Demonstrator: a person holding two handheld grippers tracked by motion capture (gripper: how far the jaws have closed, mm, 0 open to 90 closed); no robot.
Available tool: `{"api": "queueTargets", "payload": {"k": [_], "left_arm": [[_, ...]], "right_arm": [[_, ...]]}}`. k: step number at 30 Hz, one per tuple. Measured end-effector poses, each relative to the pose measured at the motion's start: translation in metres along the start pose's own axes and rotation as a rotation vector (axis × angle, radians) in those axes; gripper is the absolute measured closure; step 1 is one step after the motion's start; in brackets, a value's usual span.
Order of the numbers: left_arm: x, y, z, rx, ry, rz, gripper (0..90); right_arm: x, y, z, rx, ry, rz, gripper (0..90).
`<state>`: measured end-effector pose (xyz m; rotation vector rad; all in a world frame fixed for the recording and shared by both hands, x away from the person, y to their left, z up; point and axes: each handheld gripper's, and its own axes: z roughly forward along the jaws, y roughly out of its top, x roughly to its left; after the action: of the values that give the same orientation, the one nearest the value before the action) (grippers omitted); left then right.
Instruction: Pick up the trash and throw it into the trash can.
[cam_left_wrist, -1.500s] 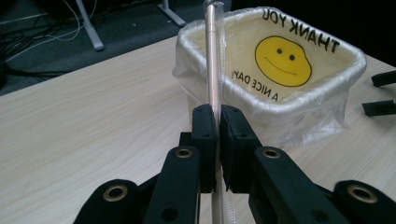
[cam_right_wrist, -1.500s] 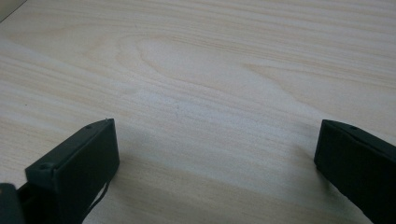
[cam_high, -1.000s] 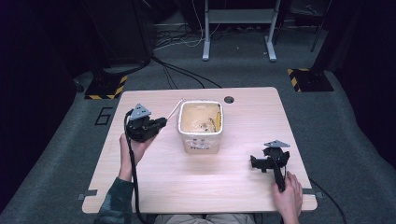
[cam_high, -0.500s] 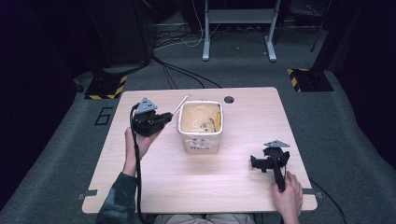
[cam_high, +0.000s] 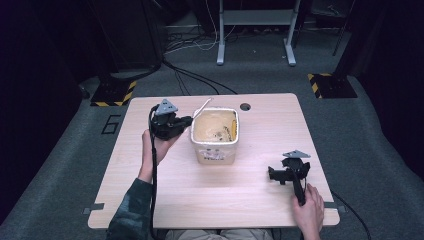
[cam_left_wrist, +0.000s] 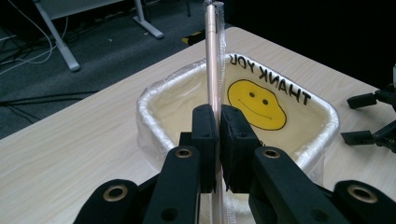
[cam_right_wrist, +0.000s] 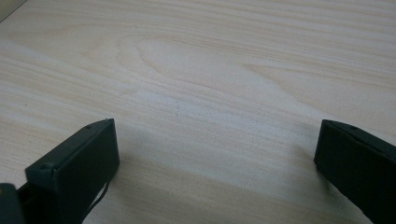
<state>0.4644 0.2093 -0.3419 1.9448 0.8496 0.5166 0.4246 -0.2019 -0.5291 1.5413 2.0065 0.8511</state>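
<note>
A thin pale straw in a clear wrapper (cam_left_wrist: 212, 56) stands up between the jaws of my left gripper (cam_left_wrist: 218, 116), which is shut on it. In the high view the left gripper (cam_high: 184, 121) sits at the left rim of a white bin (cam_high: 214, 152), and the straw (cam_high: 202, 105) slants up over the bin's back left corner. The bin (cam_left_wrist: 145, 112) is lined with a plastic bag bearing a yellow smiley face (cam_left_wrist: 257, 103). My right gripper (cam_high: 274, 175) rests low near the front right of the table, open, its jaws (cam_right_wrist: 215, 140) wide apart over bare wood.
The light wooden table (cam_high: 225, 205) has a round cable hole (cam_high: 245, 106) at its back edge. Beyond it lie grey carpet, cables and a metal stand (cam_high: 255, 30). The right gripper (cam_left_wrist: 373, 116) appears past the bin in the left gripper view.
My left gripper has carried the straw to the right and slightly away, up to the bin's left rim. The right gripper has stayed put.
</note>
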Motion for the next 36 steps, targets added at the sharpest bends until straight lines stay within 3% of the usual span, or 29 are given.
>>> {"api": "queueTargets", "payload": {"k": [18, 36], "left_arm": [[0.001, 0.017, 0.016, -0.007, -0.015, 0.015, 84.6], [-0.01, 0.039, 0.042, -0.004, -0.035, 0.04, 84.6]], "right_arm": [[0.0, 0.0, 0.0, 0.0, 0.0, 0.0, 0.0], [0.0, 0.0, 0.0, 0.003, 0.002, 0.0, 0.0]]}}
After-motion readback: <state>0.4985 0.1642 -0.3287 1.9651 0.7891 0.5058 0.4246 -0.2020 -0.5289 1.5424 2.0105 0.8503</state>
